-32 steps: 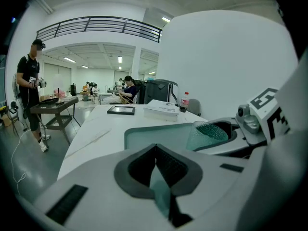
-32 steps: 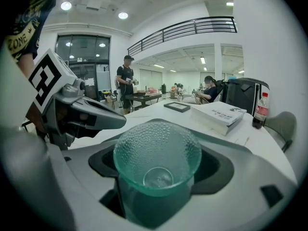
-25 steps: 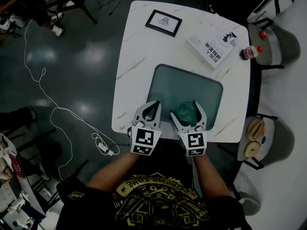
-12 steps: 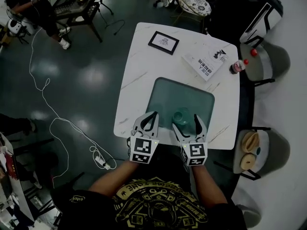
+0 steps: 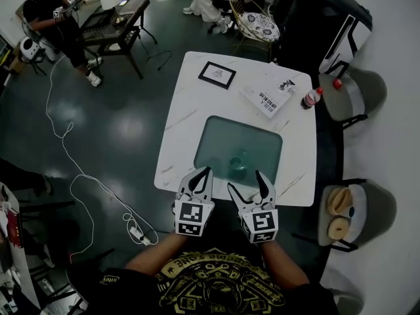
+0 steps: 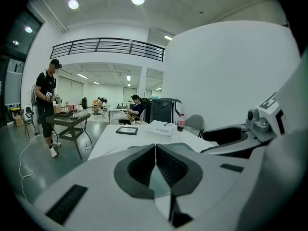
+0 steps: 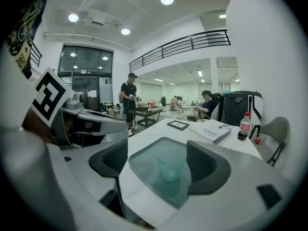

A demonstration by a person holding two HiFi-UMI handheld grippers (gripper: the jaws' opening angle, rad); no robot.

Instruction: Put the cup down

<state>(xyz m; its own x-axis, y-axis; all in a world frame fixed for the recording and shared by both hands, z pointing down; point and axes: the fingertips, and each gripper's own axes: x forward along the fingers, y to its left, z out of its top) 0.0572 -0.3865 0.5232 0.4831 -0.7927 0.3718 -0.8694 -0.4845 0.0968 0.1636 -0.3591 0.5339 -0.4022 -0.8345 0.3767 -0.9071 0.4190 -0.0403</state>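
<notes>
White table (image 5: 189, 107), teal tray (image 5: 222, 135) w/ cup (image 5: 237, 160); dark floor (image 5: 121, 126).

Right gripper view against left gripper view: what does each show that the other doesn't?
Only the right gripper view: the cup standing free on the tray, between the right gripper's open jaws. Only the left gripper view: the left gripper, jaws shut on nothing. Both: the white table, book, picture frame and bottle.

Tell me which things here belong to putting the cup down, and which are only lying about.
Job in hand: cup, standing on the tray; open right claw.
Lying about: picture frame; book; bottle.
</notes>
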